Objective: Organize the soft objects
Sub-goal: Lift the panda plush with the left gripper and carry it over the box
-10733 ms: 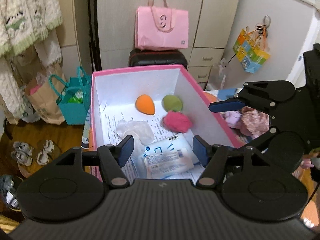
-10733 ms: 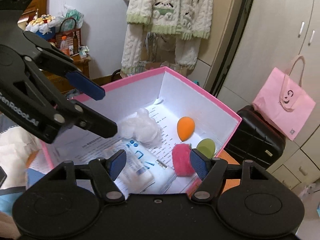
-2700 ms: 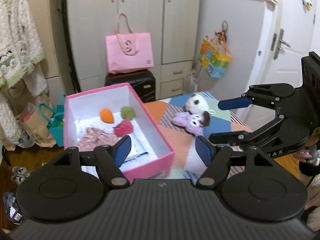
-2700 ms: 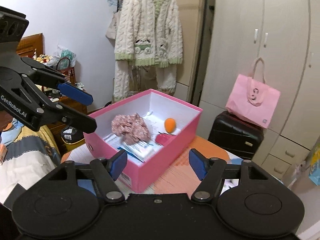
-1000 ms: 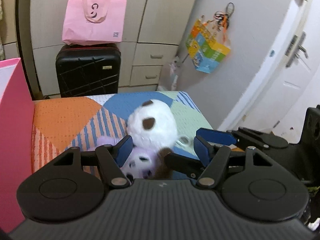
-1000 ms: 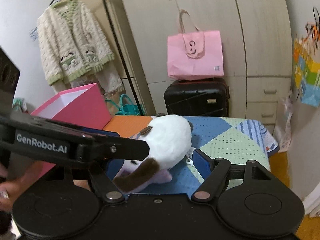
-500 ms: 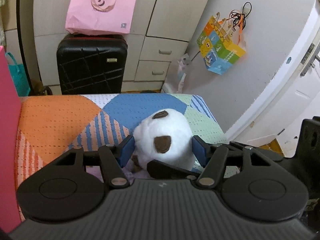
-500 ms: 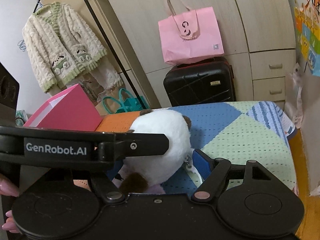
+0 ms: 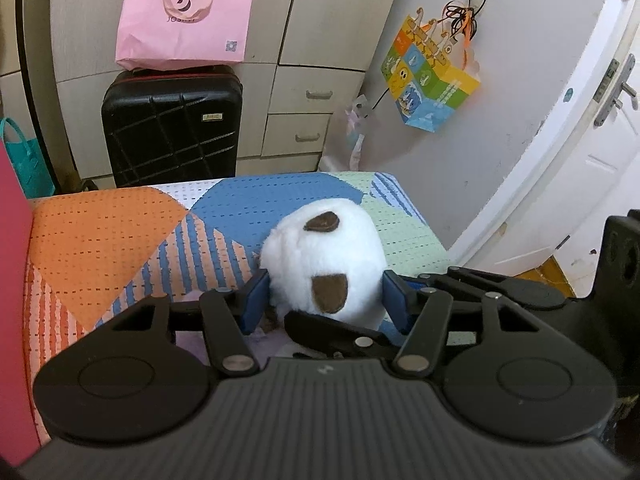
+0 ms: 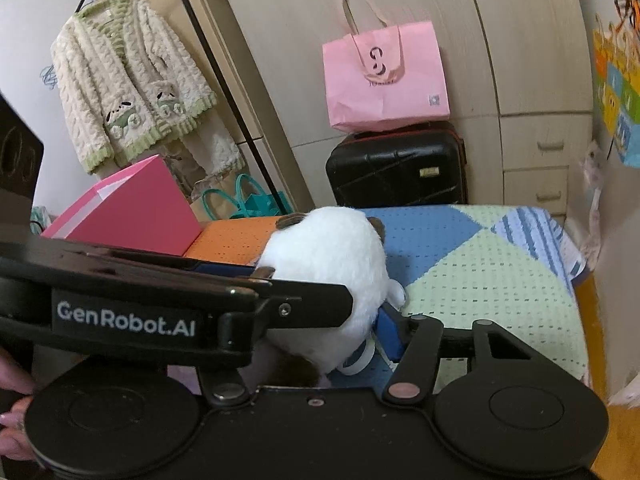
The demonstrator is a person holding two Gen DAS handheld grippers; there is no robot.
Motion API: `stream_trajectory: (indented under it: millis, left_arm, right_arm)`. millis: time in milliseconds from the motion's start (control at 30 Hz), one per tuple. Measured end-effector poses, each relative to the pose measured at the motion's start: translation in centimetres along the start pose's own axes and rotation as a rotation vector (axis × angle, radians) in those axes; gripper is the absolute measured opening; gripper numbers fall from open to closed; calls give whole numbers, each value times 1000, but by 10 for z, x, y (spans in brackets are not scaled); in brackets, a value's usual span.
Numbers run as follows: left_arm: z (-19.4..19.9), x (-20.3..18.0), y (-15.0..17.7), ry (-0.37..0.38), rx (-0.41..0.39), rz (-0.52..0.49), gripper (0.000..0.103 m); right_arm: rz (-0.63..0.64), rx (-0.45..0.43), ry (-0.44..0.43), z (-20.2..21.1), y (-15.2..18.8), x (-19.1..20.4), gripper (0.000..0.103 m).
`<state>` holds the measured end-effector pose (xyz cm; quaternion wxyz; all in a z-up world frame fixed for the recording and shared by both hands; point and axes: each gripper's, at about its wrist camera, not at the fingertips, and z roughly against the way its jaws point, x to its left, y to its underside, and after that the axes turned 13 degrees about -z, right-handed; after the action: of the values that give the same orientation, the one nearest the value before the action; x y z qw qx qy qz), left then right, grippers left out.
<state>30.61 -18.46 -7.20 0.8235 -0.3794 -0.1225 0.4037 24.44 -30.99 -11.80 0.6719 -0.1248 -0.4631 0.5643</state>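
Note:
A white plush toy with brown patches (image 9: pixel 324 256) sits on the patchwork-covered table (image 9: pixel 108 236). My left gripper (image 9: pixel 325 300) has its blue pads against both sides of the plush. My right gripper (image 10: pixel 320 320) also straddles the same white plush (image 10: pixel 328 264) from the right; one blue finger (image 10: pixel 390 330) touches it and the other is hidden behind my left gripper's arm. A purple plush (image 9: pixel 192 344) lies low between the left fingers, mostly hidden. The pink box (image 10: pixel 128 212) stands at the left.
A black suitcase (image 9: pixel 172 128) with a pink paper bag (image 9: pixel 184 16) on top stands behind the table. A teal bag (image 10: pixel 256 200) sits on the floor. A colourful bag (image 9: pixel 430 80) hangs on the wall at the right. The table's right edge (image 10: pixel 576 280) is close.
Both grippers have moved in on the white plush. My left gripper's fingers have narrowed until they press its sides. The right gripper's finger has come against it.

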Motion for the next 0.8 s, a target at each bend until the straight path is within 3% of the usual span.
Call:
stream_trajectory:
  millis: [533,800]
  left_arm:
    - [62,-27,12,13,-147,-75,59]
    - [99,-48,38,11,-179,-93,59]
  right_arm:
    - [190,-158,94,58,14,47,64]
    - [104,-202,79,91,43,65,64]
